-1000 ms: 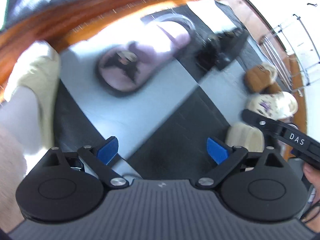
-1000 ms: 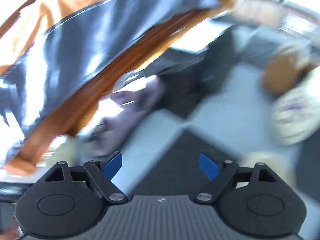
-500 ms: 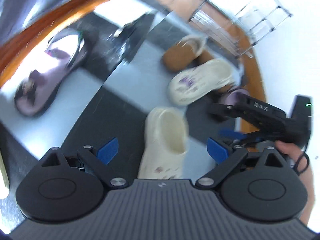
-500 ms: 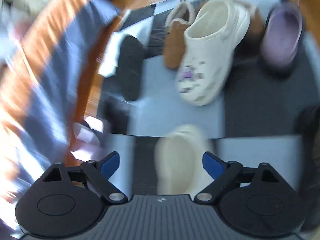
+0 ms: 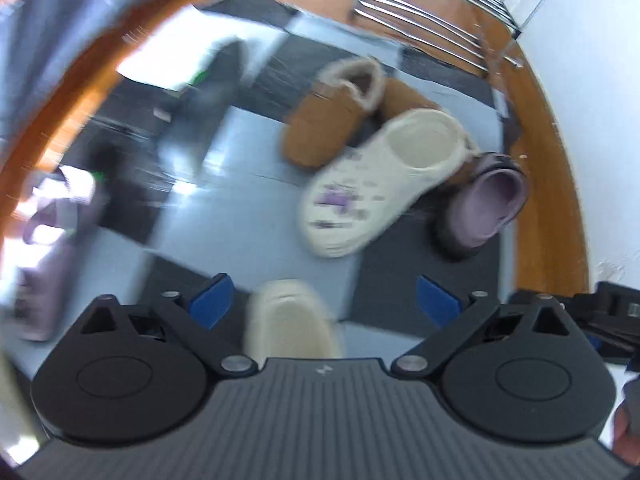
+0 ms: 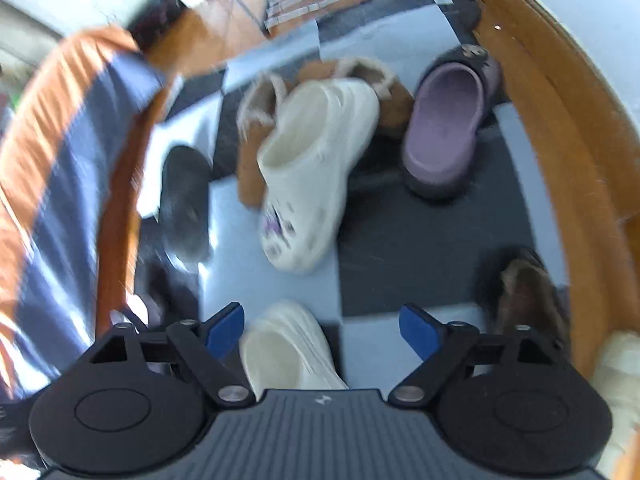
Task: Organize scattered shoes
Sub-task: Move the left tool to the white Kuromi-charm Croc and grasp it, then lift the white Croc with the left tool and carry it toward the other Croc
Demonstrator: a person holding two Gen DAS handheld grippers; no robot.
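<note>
Both views blurred, pointing down at a floor of grey and black mat tiles [image 6: 400, 240] edged by wooden boards [image 6: 560, 128]; left gripper [image 5: 324, 300] spread wide, blue pads [image 5: 212, 300] well apart, pinching nothing, touching nothing; below and between them, near the lower edge, the end of a plain cream clog [image 5: 290, 320], lying on the floor, not gripped; right gripper [image 6: 322, 330] likewise wide, blue pads [image 6: 226, 328] apart, having just closed slightly, still with nothing pressed between; the same plain cream clog [image 6: 288, 352] seen on the mat between and under the fingers, nearer the left pad, contact not seen; farther off, a second cream clog with purple charms [image 6: 308, 172], tilted, resting against a pair of tan fleece-lined slippers [image 6: 260, 120]; to the right of that heap, a lilac clog with a dark sole [image 6: 444, 128], just beside the slippers; in the left view the same group far and right of centre: charm clog [image 5: 380, 176], tan slippers [image 5: 332, 116], lilac clog [image 5: 488, 204]; to the left in the right view, a dark grey shoe [image 6: 186, 200], too smeared to tell more; at the near right edge, a dark brown furry slipper [image 6: 524, 292] by the boards; at the far end, a metal wire rack [image 5: 432, 12] standing against a white wall [image 5: 592, 100]; at the right edge of the left view, part of the other black gripper frame.
</note>
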